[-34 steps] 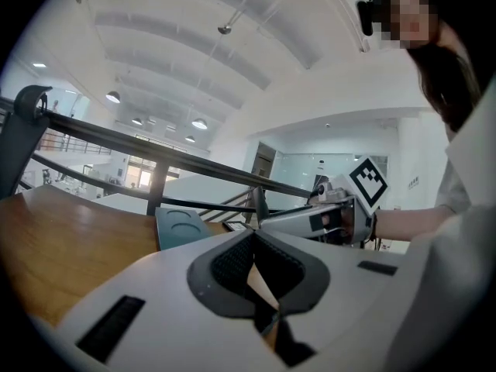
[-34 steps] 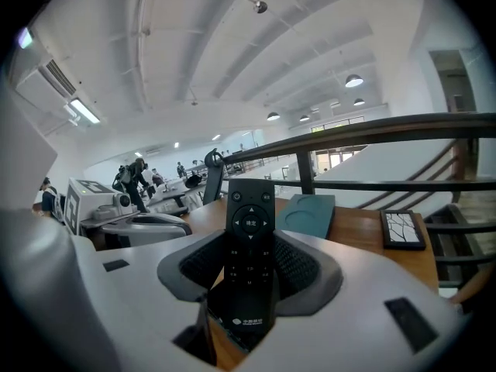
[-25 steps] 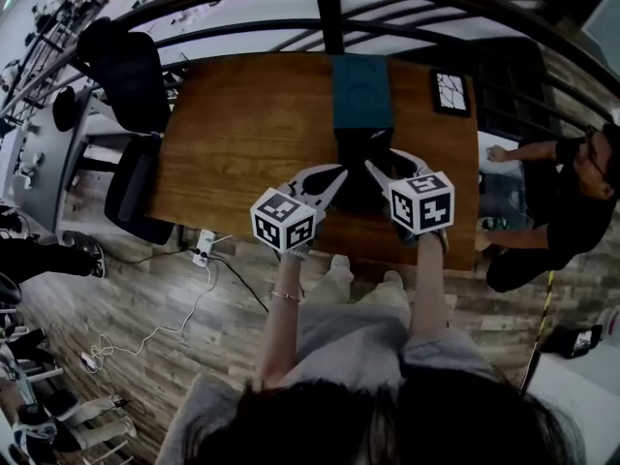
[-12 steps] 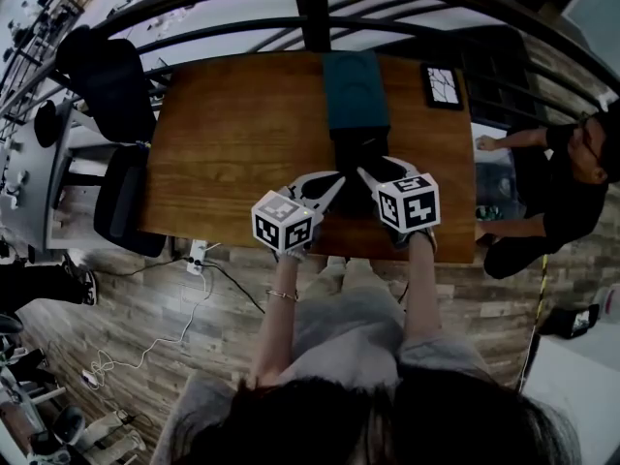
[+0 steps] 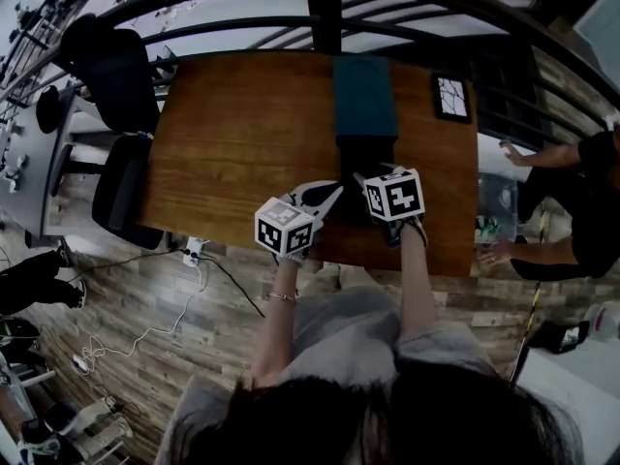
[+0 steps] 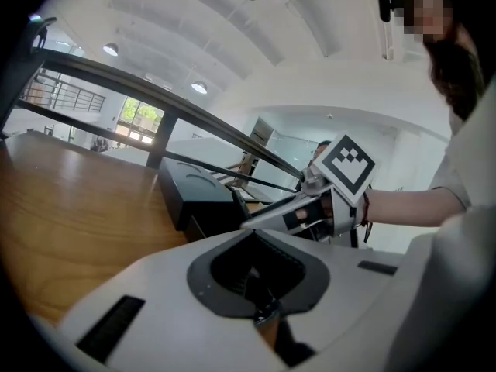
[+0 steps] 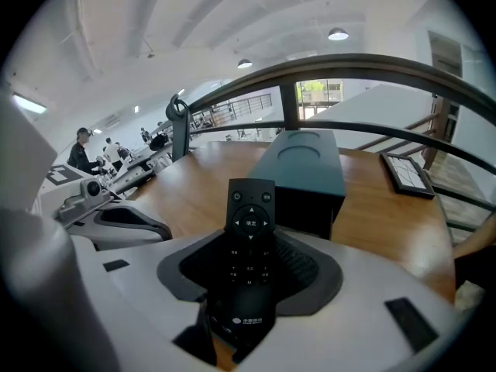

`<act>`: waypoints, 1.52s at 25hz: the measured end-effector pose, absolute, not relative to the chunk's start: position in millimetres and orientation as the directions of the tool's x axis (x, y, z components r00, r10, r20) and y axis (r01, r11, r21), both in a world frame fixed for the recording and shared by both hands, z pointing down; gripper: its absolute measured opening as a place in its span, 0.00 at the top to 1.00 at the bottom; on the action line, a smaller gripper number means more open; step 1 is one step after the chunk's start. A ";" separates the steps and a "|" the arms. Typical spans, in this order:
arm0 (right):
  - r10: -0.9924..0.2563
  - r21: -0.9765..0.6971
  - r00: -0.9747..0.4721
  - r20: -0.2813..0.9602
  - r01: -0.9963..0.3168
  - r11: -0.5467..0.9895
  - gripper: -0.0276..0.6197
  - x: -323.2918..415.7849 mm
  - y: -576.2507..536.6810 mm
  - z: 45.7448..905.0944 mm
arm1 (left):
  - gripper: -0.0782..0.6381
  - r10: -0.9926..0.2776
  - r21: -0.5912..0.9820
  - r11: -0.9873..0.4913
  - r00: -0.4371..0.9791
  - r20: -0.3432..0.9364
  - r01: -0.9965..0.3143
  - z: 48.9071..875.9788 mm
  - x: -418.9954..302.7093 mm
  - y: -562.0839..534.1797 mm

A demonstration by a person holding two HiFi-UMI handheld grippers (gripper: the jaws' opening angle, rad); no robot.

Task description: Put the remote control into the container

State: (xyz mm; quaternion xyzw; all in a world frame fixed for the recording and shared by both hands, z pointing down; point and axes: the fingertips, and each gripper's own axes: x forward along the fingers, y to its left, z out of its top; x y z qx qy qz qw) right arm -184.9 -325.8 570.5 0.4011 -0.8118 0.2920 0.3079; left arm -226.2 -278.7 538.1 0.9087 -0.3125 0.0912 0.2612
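A black remote control [image 7: 249, 208] sticks out forward from my right gripper [image 7: 248, 242], which is shut on its lower half. Straight ahead stands the container [image 7: 306, 165], a teal box with a dark opening [image 7: 310, 208] facing the remote. From the head view, the container [image 5: 363, 100] lies along the table's middle, and my right gripper [image 5: 360, 178] is at its near, dark end. My left gripper [image 5: 329, 194] hovers just left of that end; its jaws [image 6: 260, 266] look closed with nothing between them.
A framed picture [image 5: 451, 97] lies at the wooden table's [image 5: 242, 134] far right corner. A black office chair [image 5: 116, 76] stands off the left edge, a curved railing [image 5: 320, 8] runs behind the table. A person [image 5: 581, 211] crouches at the right. Cables [image 5: 194, 250] lie on the floor.
My right gripper has moved left with the remote and now lines up with the container's near end. The left gripper has barely moved.
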 end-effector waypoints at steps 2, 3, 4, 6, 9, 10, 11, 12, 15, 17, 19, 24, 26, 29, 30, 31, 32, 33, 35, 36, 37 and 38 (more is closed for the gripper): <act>-0.453 -0.228 -0.481 0.751 -0.832 0.505 0.64 -185.9 -328.3 578.7 | 0.89 -0.527 0.423 -0.657 0.781 0.336 -0.625 543.2 -230.5 -281.4; -0.443 -0.228 -0.476 0.760 -0.833 0.505 0.64 -187.2 -329.0 582.5 | 0.89 -0.528 0.427 -0.651 0.779 0.339 -0.628 546.0 -232.9 -281.8; -0.432 -0.227 -0.471 0.769 -0.833 0.505 0.64 -189.0 -329.6 585.8 | 0.89 -0.528 0.430 -0.646 0.776 0.345 -0.630 548.9 -235.4 -281.8; -0.409 -0.223 -0.461 0.787 -0.832 0.508 0.64 -193.2 -330.4 591.2 | 0.89 -0.526 0.438 -0.636 0.772 0.356 -0.635 554.1 -239.3 -281.6; -0.385 -0.216 -0.445 0.809 -0.833 0.510 0.64 -196.2 -332.1 597.4 | 0.89 -0.516 0.454 -0.626 0.773 0.369 -0.634 561.5 -239.3 -281.5; -0.378 -0.214 -0.439 0.815 -0.834 0.508 0.64 -196.6 -332.8 599.2 | 0.89 -0.509 0.459 -0.625 0.775 0.375 -0.632 564.3 -238.5 -280.8; -0.372 -0.211 -0.432 0.821 -0.836 0.507 0.64 -197.0 -333.4 600.8 | 0.89 -0.503 0.463 -0.624 0.777 0.380 -0.630 566.9 -238.0 -280.0; -0.367 -0.206 -0.425 0.828 -0.838 0.506 0.64 -197.3 -334.1 602.1 | 0.89 -0.498 0.466 -0.623 0.778 0.383 -0.628 569.0 -237.8 -279.3; -0.350 -0.184 -0.396 0.849 -0.843 0.506 0.64 -196.6 -335.6 604.9 | 0.89 -0.494 0.472 -0.618 0.778 0.389 -0.628 572.2 -237.6 -278.2; -0.345 -0.171 -0.374 0.861 -0.851 0.497 0.64 -194.6 -337.2 608.4 | 0.89 -0.491 0.475 -0.617 0.778 0.392 -0.628 573.5 -237.2 -278.8; -0.339 -0.165 -0.356 0.871 -0.861 0.482 0.64 -193.0 -339.0 612.6 | 0.89 -0.488 0.477 -0.615 0.778 0.395 -0.628 574.9 -237.5 -280.2; -0.323 -0.150 -0.329 0.887 -0.868 0.473 0.64 -191.9 -338.7 616.9 | 0.89 -0.484 0.479 -0.613 0.778 0.401 -0.628 575.8 -238.6 -280.3; -0.321 -0.126 -0.298 0.899 -0.878 0.463 0.64 -187.6 -337.3 621.6 | 0.89 -0.481 0.479 -0.613 0.778 0.405 -0.629 576.6 -239.4 -279.7; -0.313 -0.119 -0.281 0.907 -0.886 0.448 0.64 -187.1 -337.0 628.4 | 0.89 -0.481 0.480 -0.610 0.776 0.407 -0.630 577.6 -241.9 -280.4; -0.311 -0.107 -0.266 0.913 -0.889 0.445 0.64 -186.0 -337.0 629.6 | 0.89 -0.484 0.480 -0.609 0.775 0.406 -0.631 577.8 -243.4 -280.7; -0.309 -0.086 -0.241 0.920 -0.893 0.441 0.64 -182.9 -336.5 630.6 | 0.89 -0.486 0.480 -0.608 0.775 0.405 -0.632 578.0 -244.5 -280.9; -0.307 -0.065 -0.218 0.926 -0.896 0.439 0.64 -179.8 -335.9 631.9 | 0.89 -0.488 0.481 -0.607 0.774 0.403 -0.633 578.2 -244.8 -280.8; -0.306 -0.051 -0.203 0.930 -0.896 0.440 0.64 -178.0 -335.0 633.5 | 0.89 -0.489 0.482 -0.606 0.774 0.402 -0.633 578.1 -244.5 -280.5; -0.296 -0.051 -0.201 0.934 -0.893 0.447 0.64 -179.3 -332.6 638.4 | 0.89 -0.491 0.482 -0.605 0.774 0.400 -0.634 577.0 -243.8 -279.8; -0.289 -0.062 -0.212 0.934 -0.890 0.451 0.64 -182.6 -331.6 641.4 | 0.89 -0.492 0.482 -0.605 0.773 0.400 -0.634 576.2 -243.7 -279.7; -0.286 -0.071 -0.221 0.933 -0.887 0.455 0.64 -185.8 -331.4 643.2 | 0.89 -0.493 0.481 -0.605 0.773 0.399 -0.635 575.6 -244.0 -279.7; -0.285 -0.071 -0.222 0.932 -0.885 0.459 0.64 -187.9 -331.5 644.0 | 0.89 -0.495 0.480 -0.604 0.772 0.400 -0.636 575.3 -244.6 -279.5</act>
